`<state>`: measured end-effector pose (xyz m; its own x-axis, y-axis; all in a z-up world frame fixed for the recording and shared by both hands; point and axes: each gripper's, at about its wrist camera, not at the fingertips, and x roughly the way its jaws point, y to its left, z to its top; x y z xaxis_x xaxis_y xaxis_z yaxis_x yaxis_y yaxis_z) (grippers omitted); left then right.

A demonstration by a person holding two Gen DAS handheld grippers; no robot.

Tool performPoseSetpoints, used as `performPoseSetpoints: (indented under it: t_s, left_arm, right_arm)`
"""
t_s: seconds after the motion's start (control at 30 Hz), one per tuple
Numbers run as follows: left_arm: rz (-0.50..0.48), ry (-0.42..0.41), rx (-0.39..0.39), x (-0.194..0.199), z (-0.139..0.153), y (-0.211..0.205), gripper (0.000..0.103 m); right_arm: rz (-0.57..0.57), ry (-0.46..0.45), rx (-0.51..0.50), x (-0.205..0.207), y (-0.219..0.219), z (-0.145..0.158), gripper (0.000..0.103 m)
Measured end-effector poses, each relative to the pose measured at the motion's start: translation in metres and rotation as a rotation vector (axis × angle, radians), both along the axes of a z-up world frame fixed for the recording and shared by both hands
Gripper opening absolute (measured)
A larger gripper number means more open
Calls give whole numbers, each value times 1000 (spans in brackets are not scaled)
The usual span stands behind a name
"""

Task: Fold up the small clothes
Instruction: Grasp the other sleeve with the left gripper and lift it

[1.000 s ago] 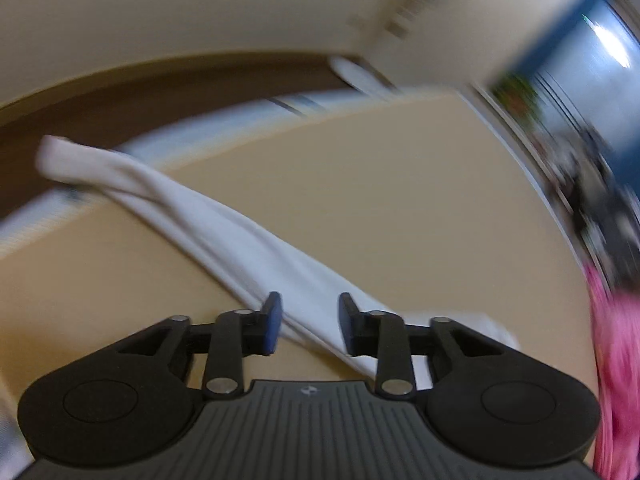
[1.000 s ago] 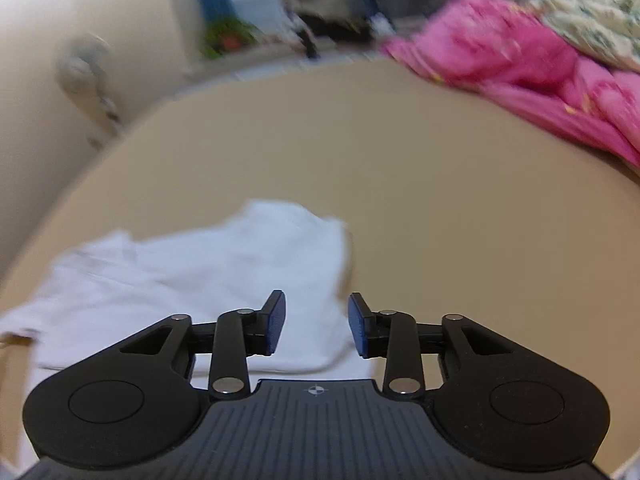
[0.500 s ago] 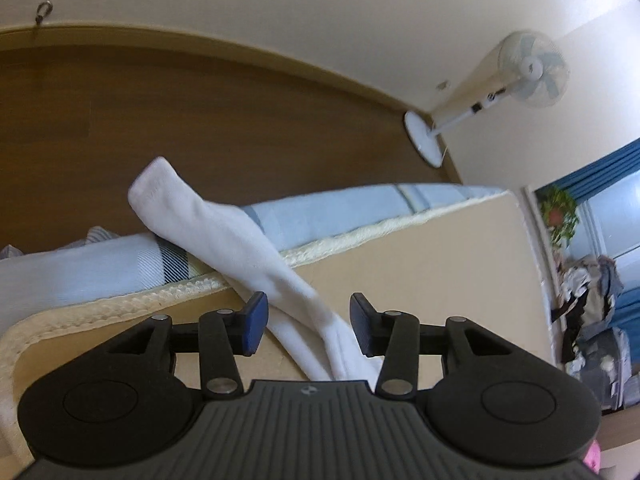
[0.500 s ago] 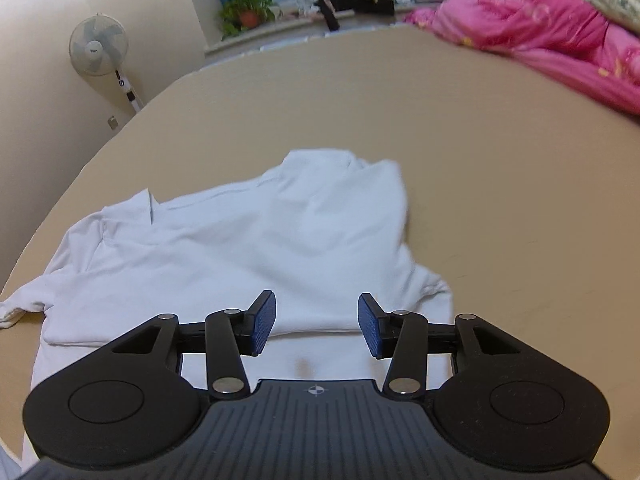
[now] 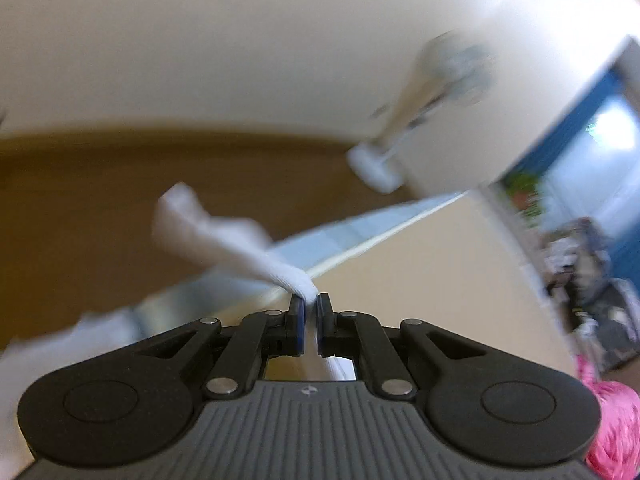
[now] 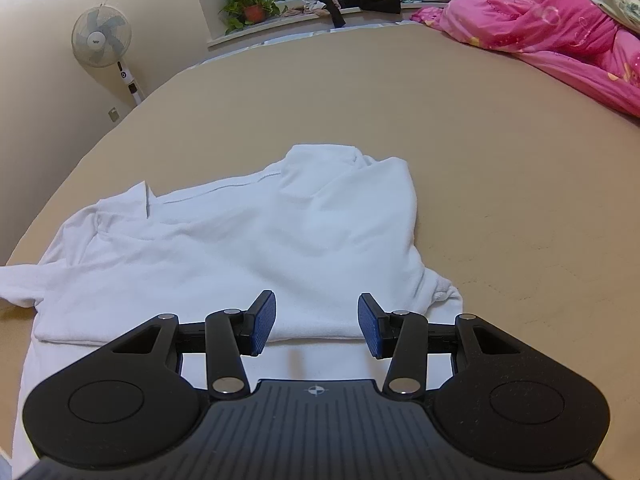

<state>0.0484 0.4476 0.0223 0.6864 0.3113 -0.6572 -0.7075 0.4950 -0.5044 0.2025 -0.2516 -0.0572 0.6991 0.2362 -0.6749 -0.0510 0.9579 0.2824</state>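
A white shirt (image 6: 240, 240) lies partly folded on the tan bed surface (image 6: 500, 168). My left gripper (image 5: 311, 312) is shut on the shirt's white sleeve (image 5: 224, 240), which sticks out beyond the fingertips over the bed edge; this view is blurred. My right gripper (image 6: 316, 324) is open and empty, just above the near folded edge of the shirt.
A pink quilt (image 6: 552, 28) lies at the far right of the bed. A standing fan (image 6: 102, 42) is by the wall, left; it also shows in the left wrist view (image 5: 448, 76). A potted plant (image 6: 252, 6) and dark clothes are at the window. Brown floor (image 5: 80, 208) lies beyond the bed edge.
My left gripper has closed on the sleeve, which it straddled open before. My right gripper has opened wider and drawn back a little from the shirt.
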Motion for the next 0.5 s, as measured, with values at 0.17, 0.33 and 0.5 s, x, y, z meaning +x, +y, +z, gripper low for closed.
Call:
performPoseSetpoints:
  t_s: [0.17,0.33,0.5]
  left_arm:
    - [72,78,-154,-7,-29,19,5]
    - [1,45,114,24,18,-35,5]
    - [-407,-175,445,63,83,-201,4]
  right_arm:
    - [11,-1,5,1,5,2,48]
    - [-2,3,16,3,5,5,47]
    - [-12,-19,17,3,6,5,4]
